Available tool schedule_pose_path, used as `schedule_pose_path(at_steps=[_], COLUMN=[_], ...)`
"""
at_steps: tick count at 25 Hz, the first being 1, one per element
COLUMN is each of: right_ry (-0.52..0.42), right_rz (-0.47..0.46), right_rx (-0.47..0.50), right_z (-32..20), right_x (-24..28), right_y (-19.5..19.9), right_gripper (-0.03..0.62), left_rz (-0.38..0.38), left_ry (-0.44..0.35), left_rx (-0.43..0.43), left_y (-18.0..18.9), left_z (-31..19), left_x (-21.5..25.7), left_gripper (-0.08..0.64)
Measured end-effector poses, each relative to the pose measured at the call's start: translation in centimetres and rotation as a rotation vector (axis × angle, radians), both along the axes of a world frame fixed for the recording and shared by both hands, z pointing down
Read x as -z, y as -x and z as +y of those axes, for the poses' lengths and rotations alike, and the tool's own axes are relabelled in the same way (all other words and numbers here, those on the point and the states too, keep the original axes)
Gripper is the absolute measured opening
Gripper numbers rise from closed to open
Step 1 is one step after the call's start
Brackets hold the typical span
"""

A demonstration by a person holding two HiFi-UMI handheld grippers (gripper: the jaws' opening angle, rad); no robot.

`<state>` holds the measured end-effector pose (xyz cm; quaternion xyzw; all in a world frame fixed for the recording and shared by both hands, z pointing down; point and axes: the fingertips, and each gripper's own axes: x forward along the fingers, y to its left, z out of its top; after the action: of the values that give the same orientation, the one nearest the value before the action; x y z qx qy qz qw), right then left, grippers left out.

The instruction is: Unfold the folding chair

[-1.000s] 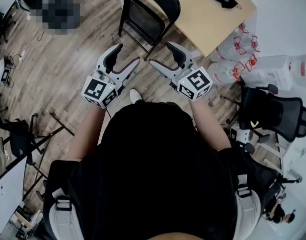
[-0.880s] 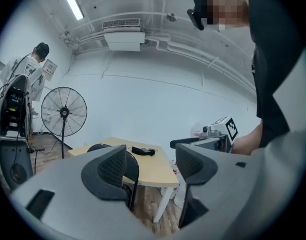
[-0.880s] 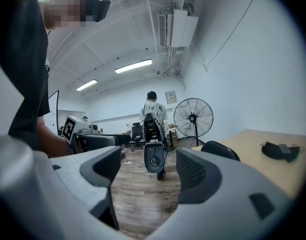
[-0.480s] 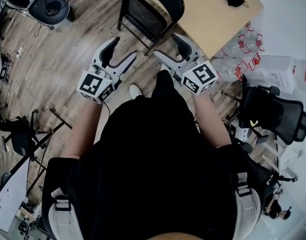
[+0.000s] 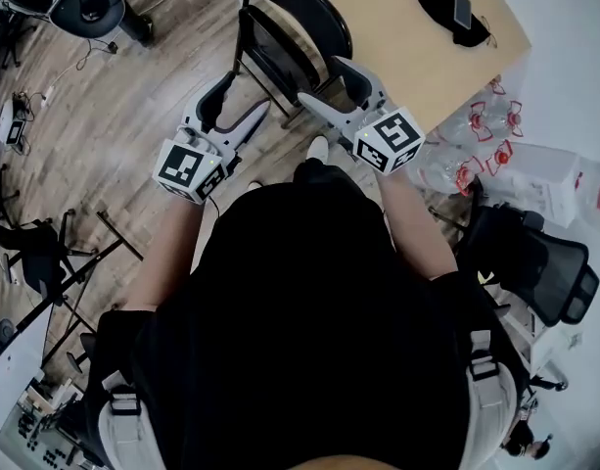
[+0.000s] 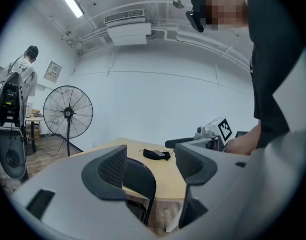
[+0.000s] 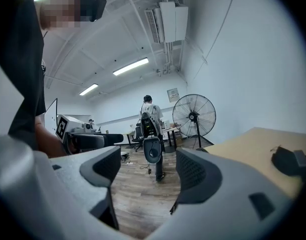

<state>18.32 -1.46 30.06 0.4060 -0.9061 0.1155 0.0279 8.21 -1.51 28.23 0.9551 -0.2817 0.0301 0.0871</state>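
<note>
trainee: which step is in hand?

instructor: the approach, by my reading. the folding chair (image 5: 292, 29) stands on the wooden floor (image 5: 133, 116) against the edge of the desk (image 5: 397, 37), and it looks closed flat. neither tool touches it, so unfolding has not begun.

trainee: state of the left tool?

instructor: the left tool (image 5: 249, 94) has its 2 jaws spread wide, with nothing gripped. in the left gripper view the curved top of the chair back shows through the gap. it lies beyond the tips, not between the pads.

trainee: and the right tool?

instructor: the right tool (image 5: 319, 79) is likewise spread wide and empty. in the head view it is near the chair's desk-side edge. the right gripper view shows only bare floor and the far room between its jaws.

trainee: what does the next move call for?

instructor: likely 2 holds. 1 tool takes the top of the back to steady the frame. the other takes the front edge of the seat and presses it down and away from the back. the frame tubes look thin and smooth, so each tool should close squarely across the tube. the desk is just beside the chair, so the chair may need drawing clear first to let the legs spread.
</note>
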Motion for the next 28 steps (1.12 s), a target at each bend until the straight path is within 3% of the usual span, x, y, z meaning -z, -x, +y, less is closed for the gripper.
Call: schedule_pose_path(at_steps=[11, 17, 28], right_ry=[0.056, 0.086, 0.160], right_rz=[0.005, 0.016, 0.073], right_rx=[0.095, 0.096, 0.070], right_z=[-7.0, -9.9, -14.5], right_x=[-1.6, -2.9, -4.8], right_y=[-7.6, -9.2, -8.4], right_gripper=[0.348, 0.347, 0.347], left_rz=[-0.023, -0.049, -0.055], left_ry=[0.018, 0.020, 0.032], left_rx=[0.117, 0.153, 0.104], left_y=[-8.3, -9.6, -9.5], left_z=[-6.3, -8.2, -12.8], left_x=[0.0, -0.7, -1.6], left_gripper=[0.296, 0.295, 0.295])
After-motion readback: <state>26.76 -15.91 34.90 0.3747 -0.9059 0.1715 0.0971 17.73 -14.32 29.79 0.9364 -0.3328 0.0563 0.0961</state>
